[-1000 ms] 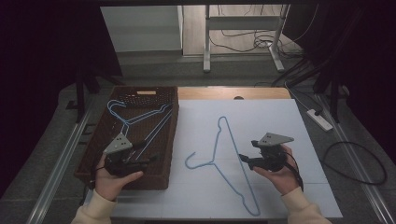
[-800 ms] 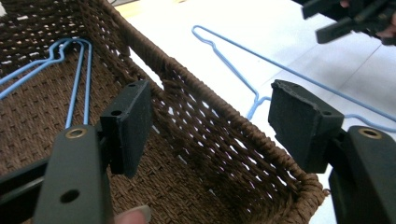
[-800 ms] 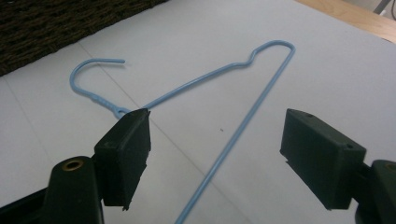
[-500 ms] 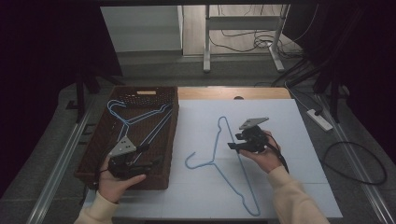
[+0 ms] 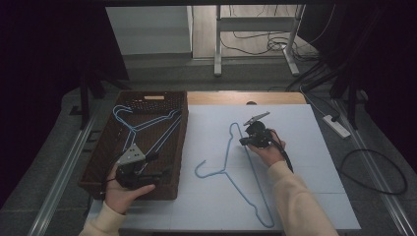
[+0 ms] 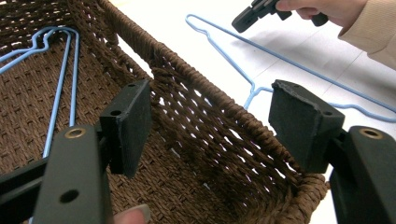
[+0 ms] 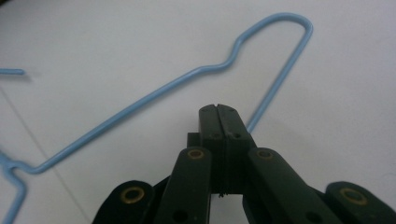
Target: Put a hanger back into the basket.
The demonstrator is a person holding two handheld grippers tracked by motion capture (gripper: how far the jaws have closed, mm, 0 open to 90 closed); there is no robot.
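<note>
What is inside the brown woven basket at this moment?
Inside the brown woven basket lie light blue wire hangers, at least two, on its woven bottom. The left gripper, open, hangs over its near end and covers part of the bottom there.

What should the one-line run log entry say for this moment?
left gripper: open, astride brown woven basket wall | right gripper: shut, tips at light blue wire hanger on white table, grip unclear

Light-blue wire hanger (image 5: 246, 167) lies flat on the white mat, centre frame in the high view, hook pointing left, one shoulder loop toward the top.
</note>
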